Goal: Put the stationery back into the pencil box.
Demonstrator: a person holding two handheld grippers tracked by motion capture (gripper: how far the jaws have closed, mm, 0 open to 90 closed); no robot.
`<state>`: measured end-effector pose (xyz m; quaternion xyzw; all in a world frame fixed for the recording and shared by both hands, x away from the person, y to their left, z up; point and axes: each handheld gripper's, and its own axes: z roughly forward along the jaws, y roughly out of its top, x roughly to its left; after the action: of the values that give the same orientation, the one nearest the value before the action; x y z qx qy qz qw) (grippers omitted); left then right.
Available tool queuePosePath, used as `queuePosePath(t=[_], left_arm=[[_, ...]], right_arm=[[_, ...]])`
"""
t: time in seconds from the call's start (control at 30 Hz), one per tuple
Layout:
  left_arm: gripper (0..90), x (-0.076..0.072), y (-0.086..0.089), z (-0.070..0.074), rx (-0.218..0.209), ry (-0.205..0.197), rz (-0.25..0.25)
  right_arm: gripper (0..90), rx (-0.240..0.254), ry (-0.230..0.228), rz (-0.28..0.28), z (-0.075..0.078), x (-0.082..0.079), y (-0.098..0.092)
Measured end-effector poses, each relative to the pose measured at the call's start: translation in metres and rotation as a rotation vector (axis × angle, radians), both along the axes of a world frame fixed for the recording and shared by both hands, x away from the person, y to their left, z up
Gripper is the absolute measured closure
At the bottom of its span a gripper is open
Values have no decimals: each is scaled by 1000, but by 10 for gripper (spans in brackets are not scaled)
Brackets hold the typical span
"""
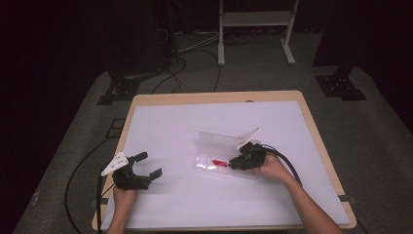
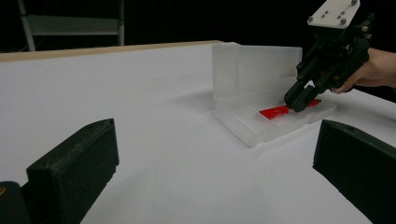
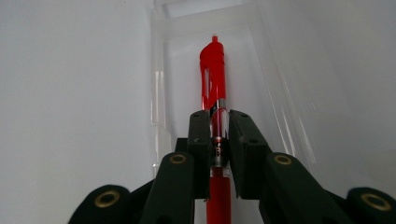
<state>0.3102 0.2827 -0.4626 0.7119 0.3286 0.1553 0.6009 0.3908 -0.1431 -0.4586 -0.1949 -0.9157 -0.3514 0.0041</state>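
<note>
My worktop (image 1: 319, 146) is pale wood with a white sheet (image 1: 180, 122) over nearly all of it. On that sheet, right of centre, I see a clear plastic case (image 1: 221, 141) lying open, lid upright.

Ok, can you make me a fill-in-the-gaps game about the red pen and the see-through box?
1. The right gripper is shut on a pen coloured ____.
2. The pen is over the tray of a clear plastic box whose lid is ____.
3. The left gripper has its jaws ____ with nothing between them.
4. The box rests on a table covered in a sheet coloured ____.

Missing words: red; open; open; white
</note>
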Motion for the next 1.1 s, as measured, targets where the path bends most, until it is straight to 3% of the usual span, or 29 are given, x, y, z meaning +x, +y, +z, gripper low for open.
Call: queuePosePath(t=[0.53, 1.1], left_arm=[[0, 0, 0, 0, 1, 1, 0], [0, 0, 0, 0, 1, 2, 2]], right_arm=[[775, -2, 23, 4, -3, -1, 0], [596, 76, 0, -40, 15, -4, -21]])
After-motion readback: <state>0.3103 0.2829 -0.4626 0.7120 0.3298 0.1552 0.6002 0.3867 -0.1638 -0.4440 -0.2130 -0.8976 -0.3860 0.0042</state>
